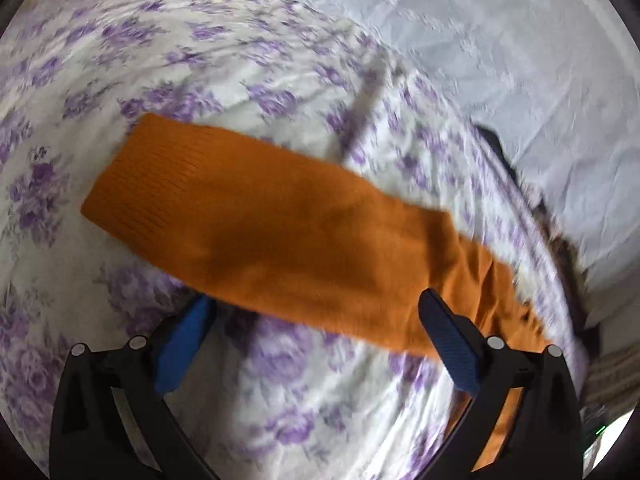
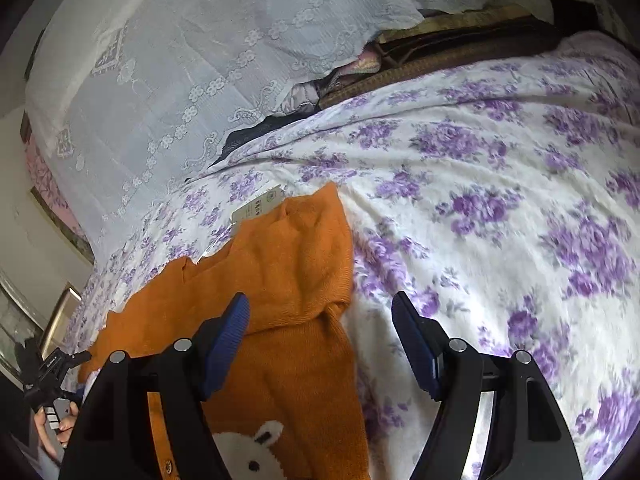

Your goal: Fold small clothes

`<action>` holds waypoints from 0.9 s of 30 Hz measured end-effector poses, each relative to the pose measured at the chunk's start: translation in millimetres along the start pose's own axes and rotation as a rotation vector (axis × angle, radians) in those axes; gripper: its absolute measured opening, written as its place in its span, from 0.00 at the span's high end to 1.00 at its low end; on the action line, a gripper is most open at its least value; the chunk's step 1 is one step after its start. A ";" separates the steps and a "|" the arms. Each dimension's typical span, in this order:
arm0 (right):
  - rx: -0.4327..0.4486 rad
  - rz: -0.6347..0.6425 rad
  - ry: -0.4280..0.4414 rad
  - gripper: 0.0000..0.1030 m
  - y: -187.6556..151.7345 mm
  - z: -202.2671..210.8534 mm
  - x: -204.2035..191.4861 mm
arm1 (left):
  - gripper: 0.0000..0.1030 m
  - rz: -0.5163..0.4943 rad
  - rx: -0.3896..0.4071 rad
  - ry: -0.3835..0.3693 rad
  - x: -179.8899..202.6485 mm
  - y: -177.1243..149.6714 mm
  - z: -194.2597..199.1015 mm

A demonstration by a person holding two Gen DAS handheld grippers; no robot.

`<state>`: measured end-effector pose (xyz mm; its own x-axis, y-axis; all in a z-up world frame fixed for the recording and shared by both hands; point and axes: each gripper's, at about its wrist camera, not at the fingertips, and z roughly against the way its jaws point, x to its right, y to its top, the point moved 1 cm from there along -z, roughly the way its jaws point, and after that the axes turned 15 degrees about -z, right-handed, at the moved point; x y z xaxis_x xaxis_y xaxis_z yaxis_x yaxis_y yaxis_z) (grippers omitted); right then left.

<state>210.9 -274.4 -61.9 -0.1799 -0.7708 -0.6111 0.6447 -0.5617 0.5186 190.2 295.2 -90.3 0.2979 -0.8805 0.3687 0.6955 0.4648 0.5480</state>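
Note:
A small orange knit sweater lies on a floral bedspread (image 1: 100,48). In the left wrist view one long sleeve (image 1: 280,232) stretches flat from the ribbed cuff at upper left to lower right. My left gripper (image 1: 316,312) is open and empty, just above the sleeve's near edge. In the right wrist view the sweater body (image 2: 288,280) shows a white animal face (image 2: 248,452) and a paper tag (image 2: 260,208) near the collar. My right gripper (image 2: 320,324) is open and empty over the sweater's right edge, where a sleeve is folded in.
White lace fabric (image 2: 168,80) covers the area beyond the bedspread (image 2: 500,200). Dark and brown items (image 2: 440,52) lie along the bed's far edge. In the right wrist view the person's hand (image 2: 56,424) holds the other gripper's handle at lower left.

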 end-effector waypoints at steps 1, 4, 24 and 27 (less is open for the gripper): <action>0.004 -0.020 0.006 0.28 1.3 0.5 3.4 | 0.04 0.039 0.011 -0.016 -7.4 3.7 -0.7; 0.011 -0.039 0.015 0.28 2.6 1.4 7.5 | 0.05 0.079 0.043 -0.006 -14.9 12.1 -2.0; 0.012 0.300 -0.020 0.21 -29.9 3.3 -48.2 | 0.87 -0.374 0.217 0.332 65.6 -1.9 37.7; 0.001 0.281 -0.019 0.21 -28.5 1.7 -45.5 | 0.87 -0.428 0.243 0.372 80.9 -5.7 41.2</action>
<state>199.4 -223.8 -47.9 -0.0084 -0.9018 -0.4322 0.6707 -0.3256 0.6664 183.4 225.1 -32.7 0.2635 -0.9468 -0.1846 0.6480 0.0319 0.7609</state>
